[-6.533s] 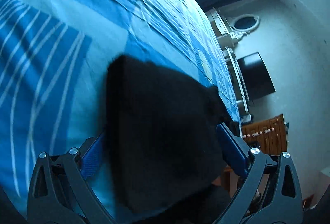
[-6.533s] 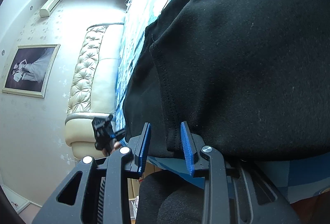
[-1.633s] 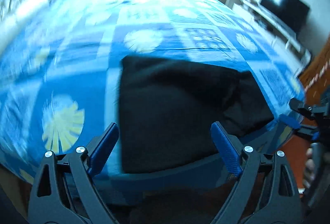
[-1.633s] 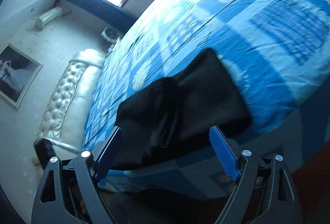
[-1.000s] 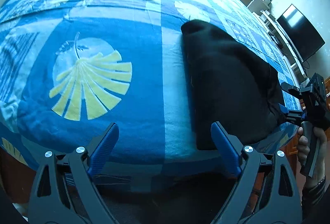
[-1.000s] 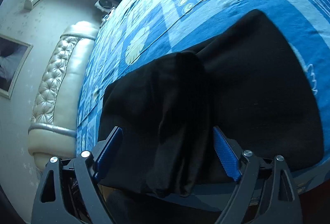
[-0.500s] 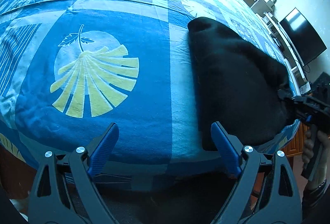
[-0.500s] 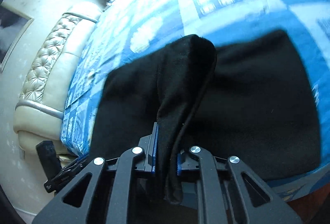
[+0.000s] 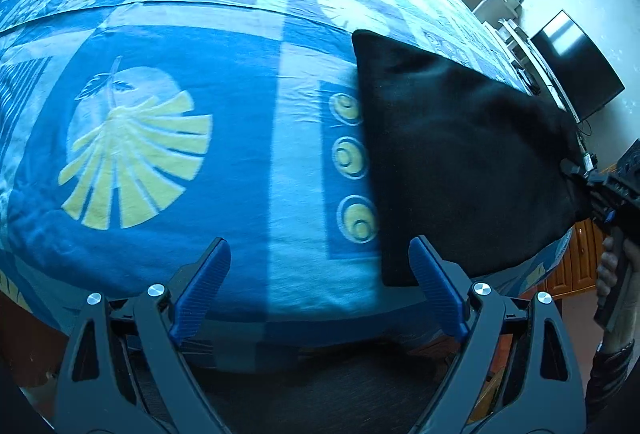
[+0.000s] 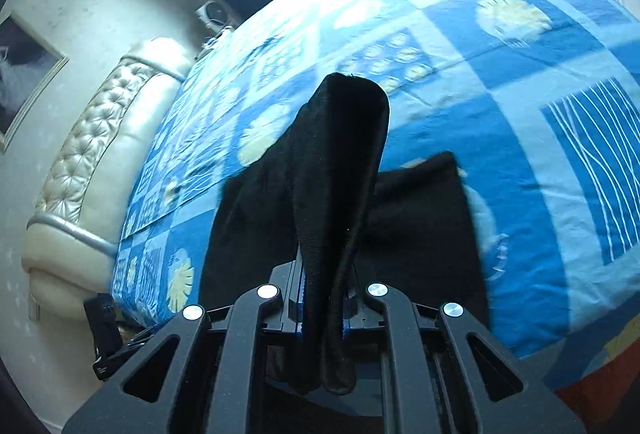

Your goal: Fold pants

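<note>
Closest to the right tool (image 10: 322, 314), a thick fold of the black pants (image 10: 340, 174) is clamped between its blue pads, which are pressed together on the cloth; a short tail of fabric hangs down behind the pads. Ahead of the tool that fold rises in a tall ridge, and to either side of it the rest of the pants lies flat on the blue patterned bedspread (image 10: 520, 82). Farther off, to the left, stands a cream tufted headboard (image 10: 92, 154), with a window beyond.

The left tool (image 9: 320, 294) is released, its blue pads spread wide and gripping nothing, poised over the near edge of the bed. Just ahead of its right pad sits a corner of the pants (image 9: 460, 162), spreading away to the right. At their far right edge the right tool (image 9: 576, 172) grips them.
</note>
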`<state>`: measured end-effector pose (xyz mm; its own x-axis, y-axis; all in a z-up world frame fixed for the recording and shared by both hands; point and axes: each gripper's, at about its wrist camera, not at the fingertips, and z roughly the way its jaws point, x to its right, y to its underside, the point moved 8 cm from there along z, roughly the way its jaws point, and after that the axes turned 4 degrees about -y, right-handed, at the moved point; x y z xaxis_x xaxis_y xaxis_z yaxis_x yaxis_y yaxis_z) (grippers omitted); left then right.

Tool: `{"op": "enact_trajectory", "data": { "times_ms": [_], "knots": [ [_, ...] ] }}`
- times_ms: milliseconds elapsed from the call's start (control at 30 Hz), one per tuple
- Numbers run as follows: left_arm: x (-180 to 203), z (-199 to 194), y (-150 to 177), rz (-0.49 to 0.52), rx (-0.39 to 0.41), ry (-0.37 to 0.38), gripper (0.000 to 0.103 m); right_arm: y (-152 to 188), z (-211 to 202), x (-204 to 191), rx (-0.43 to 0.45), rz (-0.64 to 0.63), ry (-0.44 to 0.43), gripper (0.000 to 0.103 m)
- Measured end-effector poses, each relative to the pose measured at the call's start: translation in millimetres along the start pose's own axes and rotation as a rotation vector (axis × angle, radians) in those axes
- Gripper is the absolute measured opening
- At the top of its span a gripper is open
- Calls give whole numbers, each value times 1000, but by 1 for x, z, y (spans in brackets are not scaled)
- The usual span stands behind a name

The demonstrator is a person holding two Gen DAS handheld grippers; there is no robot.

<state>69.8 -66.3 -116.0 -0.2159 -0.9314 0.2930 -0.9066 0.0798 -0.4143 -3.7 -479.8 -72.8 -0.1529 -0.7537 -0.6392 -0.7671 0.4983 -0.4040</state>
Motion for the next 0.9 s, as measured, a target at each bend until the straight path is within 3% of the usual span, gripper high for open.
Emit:
{"op": "enact_trajectory", "data": {
  "times_ms": [267,667,900],
  "knots": [
    [23,17,-1,44,-14,-41,91,11,24,57,-42,133,-78,13],
    [20,29,1,30,-39,-46,91,15,39,83,-56,271,-317,13],
    [20,32,1,35,-41,-48,91,20,21,92,-22,240,-293,18]
  ]
}}
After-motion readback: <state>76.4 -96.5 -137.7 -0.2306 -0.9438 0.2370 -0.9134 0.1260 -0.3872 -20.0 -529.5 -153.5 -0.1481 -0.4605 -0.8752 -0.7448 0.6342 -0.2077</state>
